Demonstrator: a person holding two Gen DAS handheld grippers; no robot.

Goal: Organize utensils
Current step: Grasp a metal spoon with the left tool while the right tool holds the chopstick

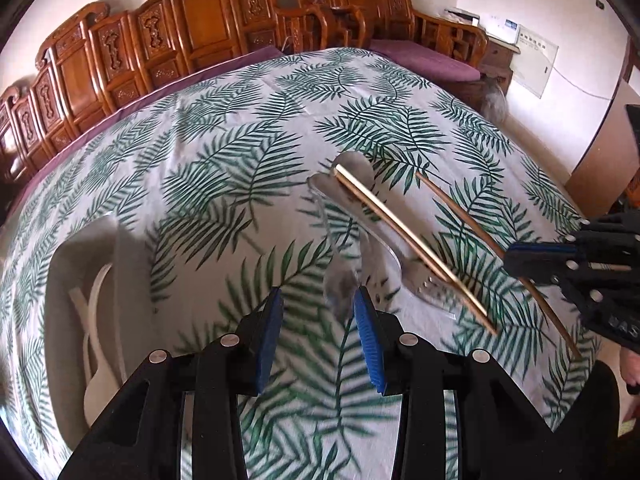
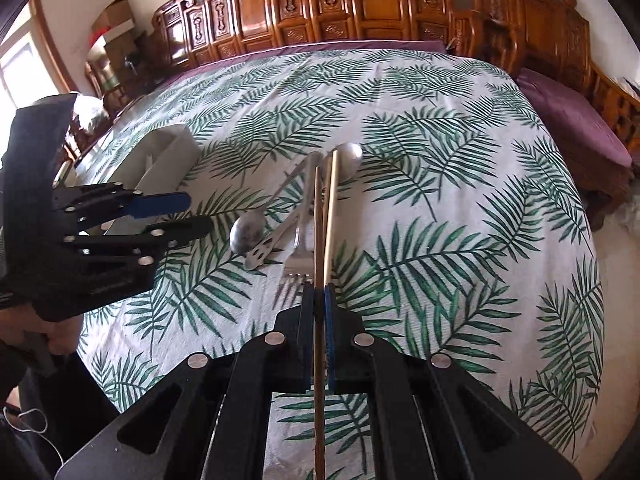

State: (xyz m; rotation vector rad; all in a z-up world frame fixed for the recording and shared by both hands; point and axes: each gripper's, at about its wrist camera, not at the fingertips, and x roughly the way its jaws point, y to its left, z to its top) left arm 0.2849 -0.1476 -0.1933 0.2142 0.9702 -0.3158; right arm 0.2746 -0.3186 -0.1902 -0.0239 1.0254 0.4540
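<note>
R tool is pinching one chopstick, lifting it above the surface. L tool is hovering spread, w/ nothing between pads. Spoons, fork & 2nd chopstick are lying mid-cloth; tray far L.

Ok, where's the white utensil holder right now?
The white utensil holder sits on the leaf-print cloth at the far left in the right wrist view, behind the left tongs and left of the spoons and fork.
</note>
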